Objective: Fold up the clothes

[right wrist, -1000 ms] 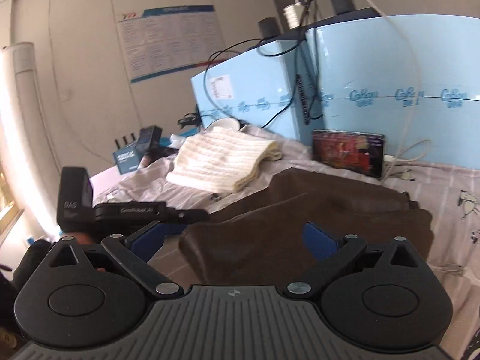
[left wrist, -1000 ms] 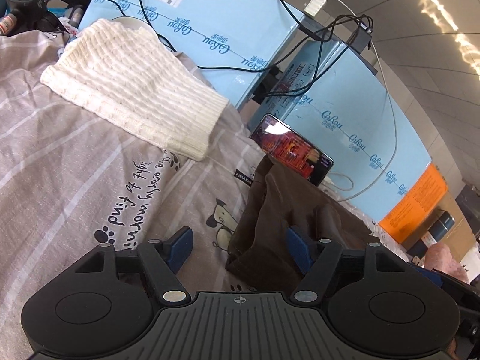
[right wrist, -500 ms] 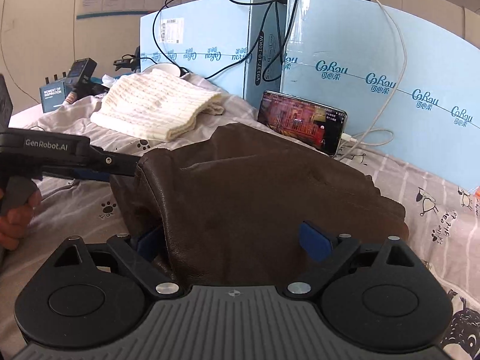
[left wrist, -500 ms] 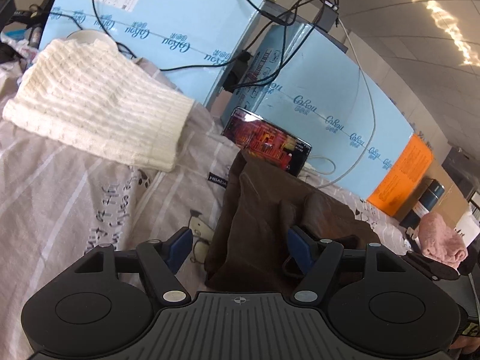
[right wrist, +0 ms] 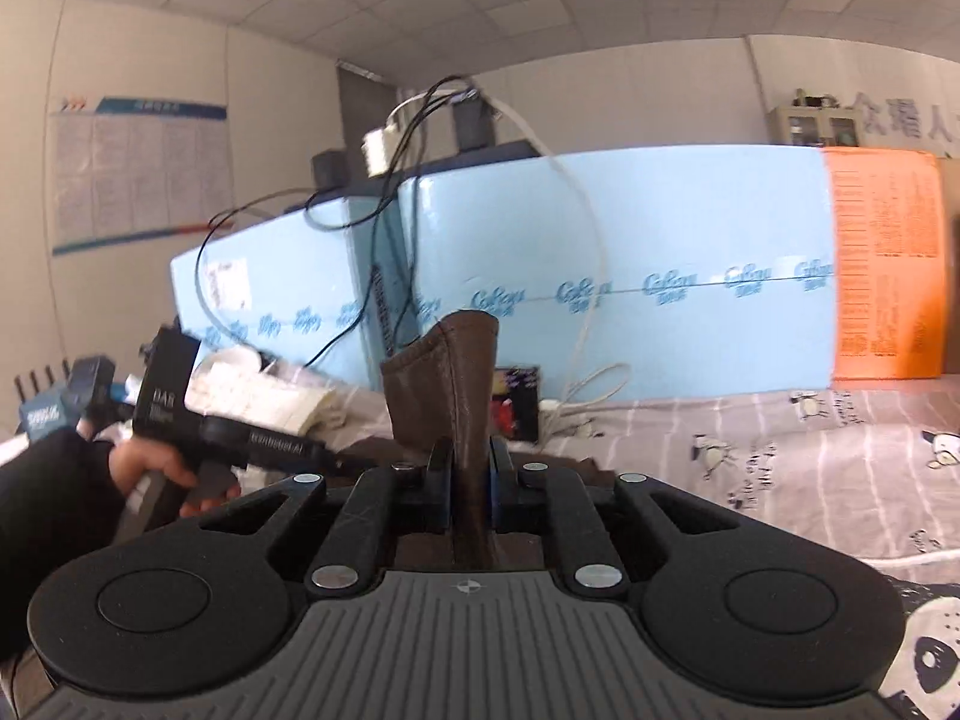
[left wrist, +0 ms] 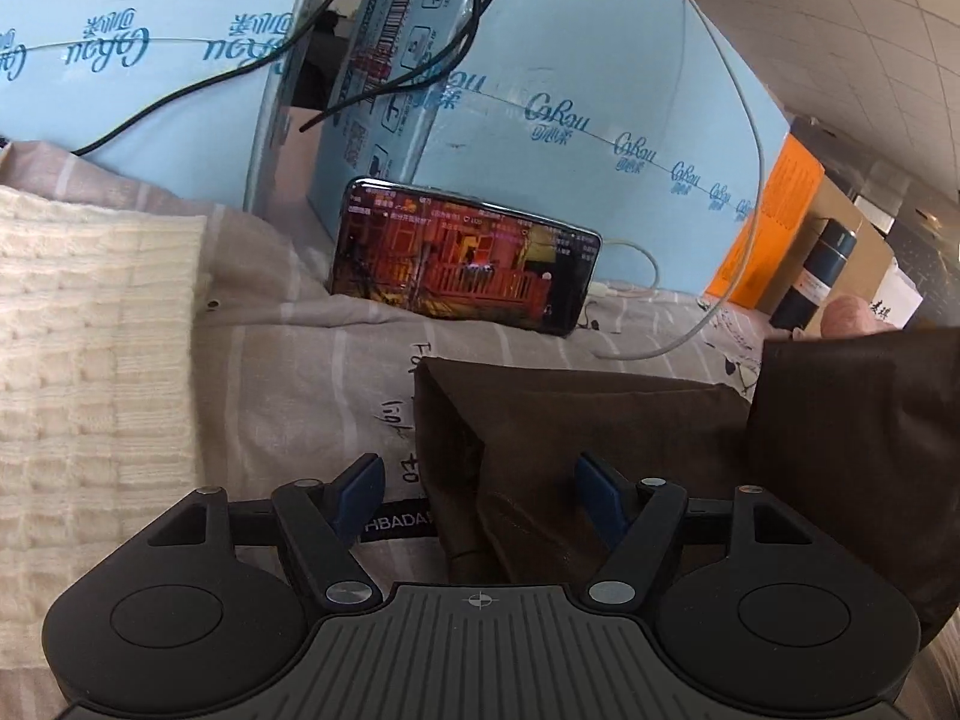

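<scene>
One brown garment (left wrist: 600, 420), one white knit (left wrist: 90, 312)

My right gripper (right wrist: 465, 474) has just closed, fingers pinched tight together; my left gripper (left wrist: 480, 489) sits with fingers spread apart, angled downward.

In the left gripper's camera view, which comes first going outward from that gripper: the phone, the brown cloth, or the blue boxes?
1. Brown cloth: between the left gripper's open fingers, toward the right.
2. Phone: farther back, propped on the bedsheet.
3. Blue boxes: farthest, standing behind the phone.
</scene>
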